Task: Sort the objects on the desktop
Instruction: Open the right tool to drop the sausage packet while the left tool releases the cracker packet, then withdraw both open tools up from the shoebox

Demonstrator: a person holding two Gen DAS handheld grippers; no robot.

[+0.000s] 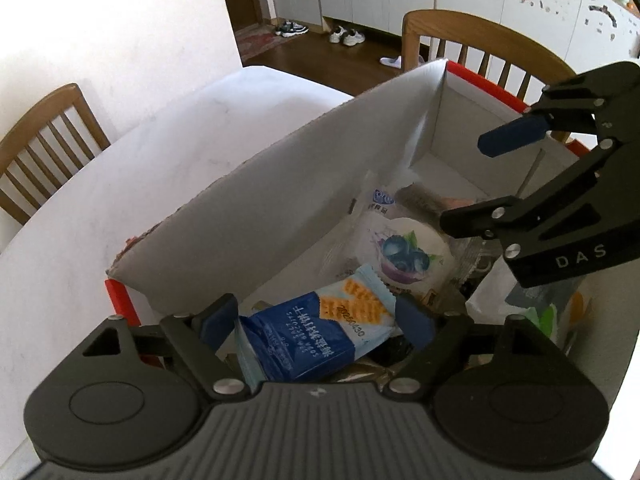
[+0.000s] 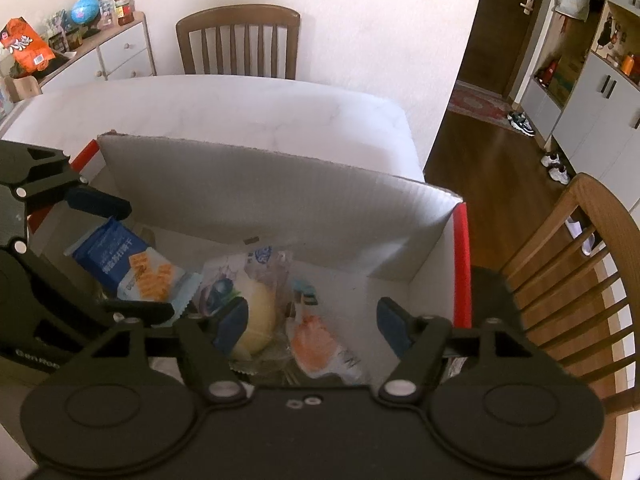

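A white cardboard box (image 1: 280,200) (image 2: 280,200) with red edges stands on the white table and holds several snack packets. My left gripper (image 1: 316,320) (image 2: 120,258) hangs inside the box, jaws wide, and a blue cracker packet (image 1: 312,332) (image 2: 128,264) lies between its pads without being squeezed. Beside it lies a blueberry-printed packet (image 1: 404,252) (image 2: 220,288). My right gripper (image 2: 312,326) (image 1: 492,178) is open over a yellow bun in a wrapper (image 2: 256,320) and a clear packet with orange print (image 2: 316,336), and it grips nothing.
The white table (image 1: 180,120) (image 2: 260,104) extends beyond the box. Wooden chairs stand at its sides (image 1: 48,148) (image 1: 480,44) (image 2: 240,40) (image 2: 580,260). A sideboard with clutter (image 2: 80,40) is at the back left. Shoes (image 1: 344,36) lie on the wooden floor.
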